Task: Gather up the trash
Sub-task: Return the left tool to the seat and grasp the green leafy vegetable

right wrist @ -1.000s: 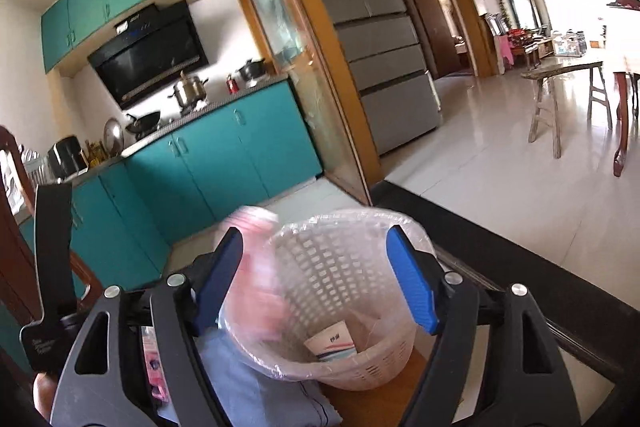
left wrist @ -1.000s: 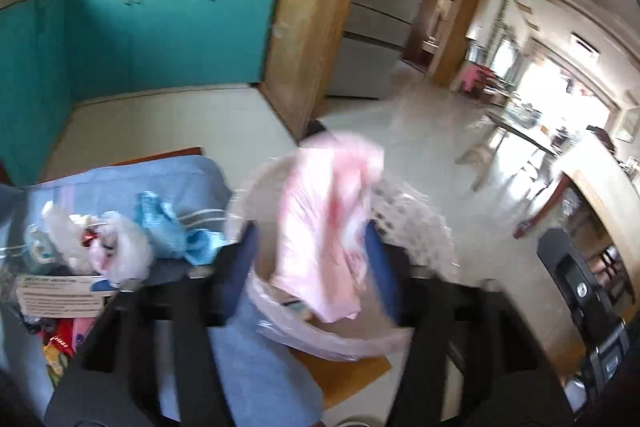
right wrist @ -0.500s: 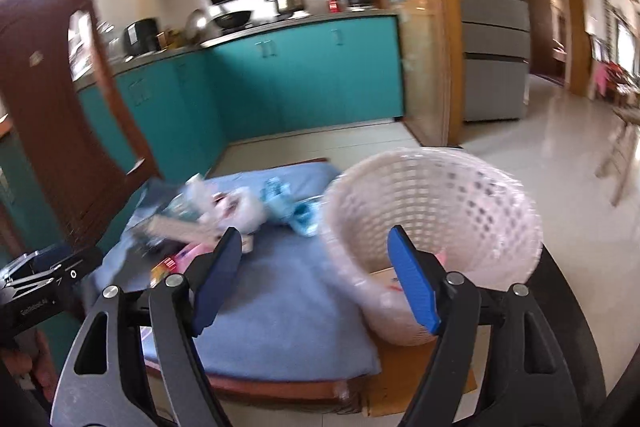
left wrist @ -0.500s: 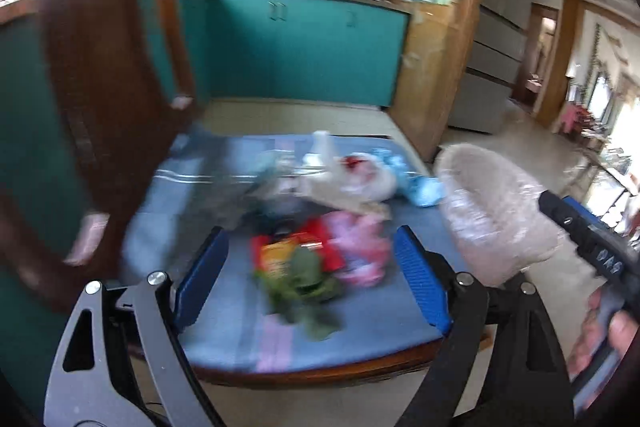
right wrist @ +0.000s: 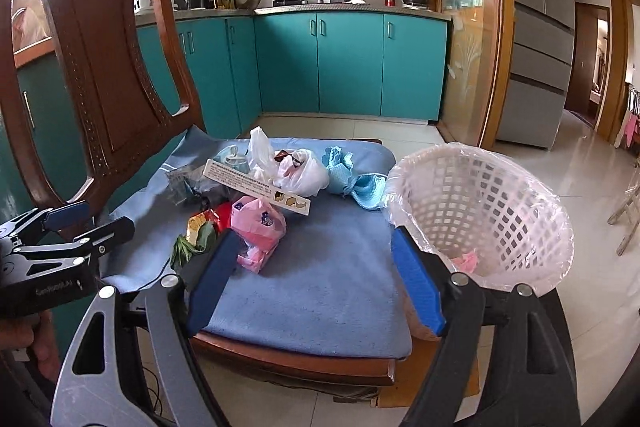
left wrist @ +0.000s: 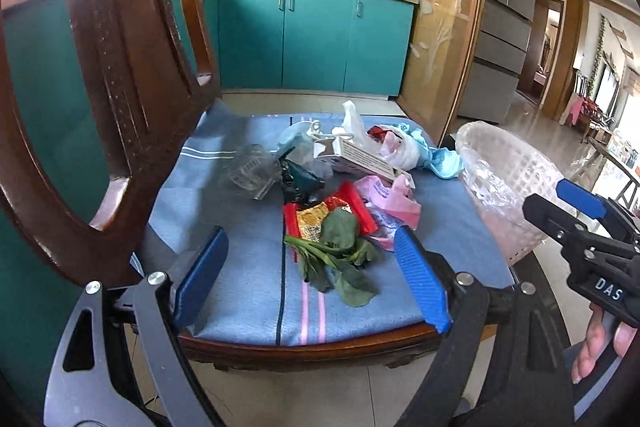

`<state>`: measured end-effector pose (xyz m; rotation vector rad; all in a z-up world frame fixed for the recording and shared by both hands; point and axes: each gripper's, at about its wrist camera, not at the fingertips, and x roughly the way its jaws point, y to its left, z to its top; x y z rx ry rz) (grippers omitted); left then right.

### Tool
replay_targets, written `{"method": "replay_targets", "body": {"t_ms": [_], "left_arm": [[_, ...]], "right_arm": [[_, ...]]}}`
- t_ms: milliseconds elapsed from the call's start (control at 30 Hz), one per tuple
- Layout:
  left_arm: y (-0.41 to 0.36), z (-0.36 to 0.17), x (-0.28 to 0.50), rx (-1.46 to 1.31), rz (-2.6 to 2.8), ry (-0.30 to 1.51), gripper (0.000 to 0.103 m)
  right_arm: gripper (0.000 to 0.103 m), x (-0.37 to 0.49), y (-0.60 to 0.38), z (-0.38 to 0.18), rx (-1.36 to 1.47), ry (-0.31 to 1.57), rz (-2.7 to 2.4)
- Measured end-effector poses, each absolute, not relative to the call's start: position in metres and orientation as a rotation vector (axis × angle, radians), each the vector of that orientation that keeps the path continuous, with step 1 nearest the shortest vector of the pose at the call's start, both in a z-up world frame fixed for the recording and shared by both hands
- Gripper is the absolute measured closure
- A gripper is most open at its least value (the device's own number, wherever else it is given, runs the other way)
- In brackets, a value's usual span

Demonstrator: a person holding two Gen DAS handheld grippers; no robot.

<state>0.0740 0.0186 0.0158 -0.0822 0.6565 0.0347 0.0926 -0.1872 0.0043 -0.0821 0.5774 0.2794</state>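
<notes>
— Looking from the left, what do you see first?

— The tall wooden chair back [right wrist: 100, 67], then the left gripper [left wrist: 316, 275] hanging over the front of the blue cushion [right wrist: 320, 287]. Its jaws stand wide, released, gripping nothing; the green leaves [left wrist: 340, 259] lie on the cushion between and just beyond them.

— And the trash itself?

— Heaped on the middle of the cushion. A crumpled clear plastic piece [left wrist: 252, 171] is furthest left, a dark green wrapper [left wrist: 300, 183] beside it, then a red snack packet [left wrist: 328, 215] under the leaves. A long white box [right wrist: 256, 187] lies across the heap, with a pink bag [right wrist: 258, 227] in front of it, a white plastic bag [right wrist: 296, 171] behind, and a light blue cloth [right wrist: 352, 179] towards the right edge.

— The other gripper?

— The right gripper [right wrist: 312, 279] hovers over the near right part of the cushion, jaws opening, nothing between them but bare cushion.

— And the bin?

— The white basket [right wrist: 480, 203], lined with clear plastic, sits at the cushion's right side, tilted, with something pink [right wrist: 464, 261] already in the bottom.
</notes>
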Motion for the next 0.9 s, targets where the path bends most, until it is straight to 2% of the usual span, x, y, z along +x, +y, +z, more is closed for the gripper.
{"method": "replay_targets", "body": {"t_ms": [900], "left_arm": [[0.0112,0.0082,0.0810,-0.086,0.019,0.695,0.018]], "right_arm": [[0.026,0.0947,-0.1887,-0.0008,-0.106,0.602,0.298]]}}
